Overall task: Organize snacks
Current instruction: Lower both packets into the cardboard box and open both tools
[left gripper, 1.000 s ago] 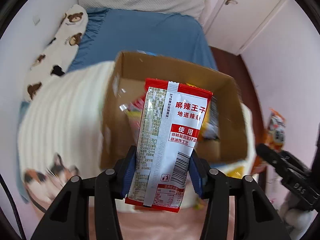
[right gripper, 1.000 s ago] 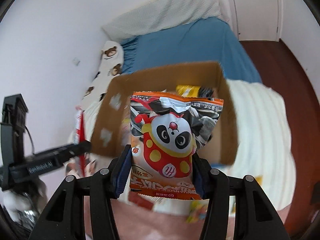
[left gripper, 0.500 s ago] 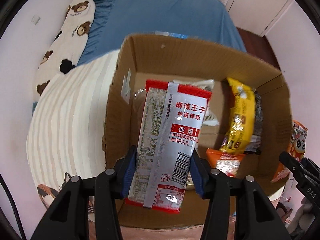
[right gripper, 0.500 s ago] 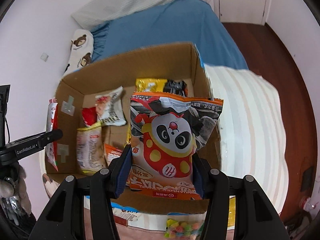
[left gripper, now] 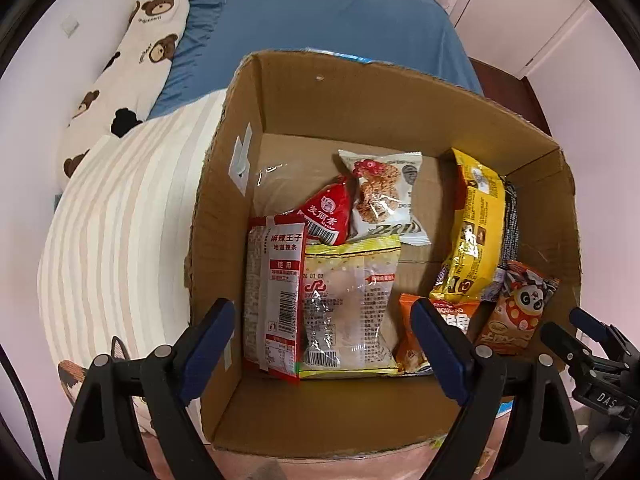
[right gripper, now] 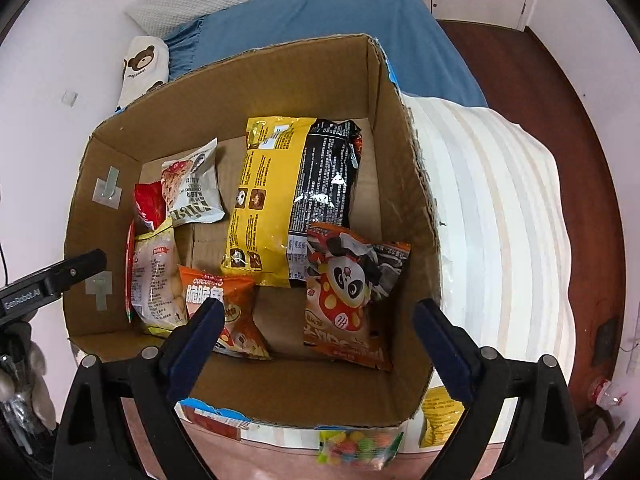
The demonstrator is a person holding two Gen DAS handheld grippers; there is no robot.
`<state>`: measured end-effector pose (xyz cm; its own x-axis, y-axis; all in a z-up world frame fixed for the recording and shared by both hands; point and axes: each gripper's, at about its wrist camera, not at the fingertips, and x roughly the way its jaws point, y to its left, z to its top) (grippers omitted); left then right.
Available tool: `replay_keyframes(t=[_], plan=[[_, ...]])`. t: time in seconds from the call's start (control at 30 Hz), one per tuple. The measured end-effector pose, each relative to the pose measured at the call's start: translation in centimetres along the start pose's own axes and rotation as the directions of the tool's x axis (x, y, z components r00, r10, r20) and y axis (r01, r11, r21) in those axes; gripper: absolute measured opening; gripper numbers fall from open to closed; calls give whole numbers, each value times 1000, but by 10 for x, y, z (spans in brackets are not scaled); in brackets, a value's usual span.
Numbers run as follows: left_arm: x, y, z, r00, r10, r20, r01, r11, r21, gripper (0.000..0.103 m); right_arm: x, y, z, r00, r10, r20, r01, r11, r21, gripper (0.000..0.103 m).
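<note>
The red-and-silver spicy strip packet [left gripper: 274, 300] lies inside the cardboard box [left gripper: 332, 412], flat along its left wall near the front corner, touching the pale yellow packet [left gripper: 350, 304] just beside it. The panda snack bag [right gripper: 348, 292] lies in the same box at the front right corner, leaning against the right wall, its top edge overlapping the bottom of the long yellow-and-black bag [right gripper: 292, 196] that runs toward the back wall. Between these two sides, an orange packet [right gripper: 222, 312] sits at the front wall, a small red pouch [left gripper: 326, 212] and a white cracker packet [left gripper: 382, 196] lie toward the back left.

The left gripper [left gripper: 324, 344] hovers over the front edge of the box with its tongs spread wide, holding nothing. The right gripper [right gripper: 320, 340] hangs likewise over the front edge, tongs apart and empty.

The box stands on a striped cream blanket [left gripper: 120, 220], with a blue bedsheet [left gripper: 320, 20] beyond the back wall and a bear-print pillow [left gripper: 132, 60] at the bed's left edge. A clear bag of coloured candies [right gripper: 358, 446] lies just outside the box's front wall
</note>
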<state>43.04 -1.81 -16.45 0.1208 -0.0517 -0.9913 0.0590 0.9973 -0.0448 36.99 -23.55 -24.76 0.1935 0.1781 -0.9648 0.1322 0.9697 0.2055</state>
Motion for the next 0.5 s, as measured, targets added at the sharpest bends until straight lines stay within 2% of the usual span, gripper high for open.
replay_keyframes(t=[0.27,0.5], plan=[[-21,-15,-28,997,-24,80,23,1000,20,90,-20,12,-17,997,-30,71,33,999,-42,98],[-45,-23,-55,987,-16,158,10,999,37,90,-44,16,-36,989,-31,146,36,999,-35,98]])
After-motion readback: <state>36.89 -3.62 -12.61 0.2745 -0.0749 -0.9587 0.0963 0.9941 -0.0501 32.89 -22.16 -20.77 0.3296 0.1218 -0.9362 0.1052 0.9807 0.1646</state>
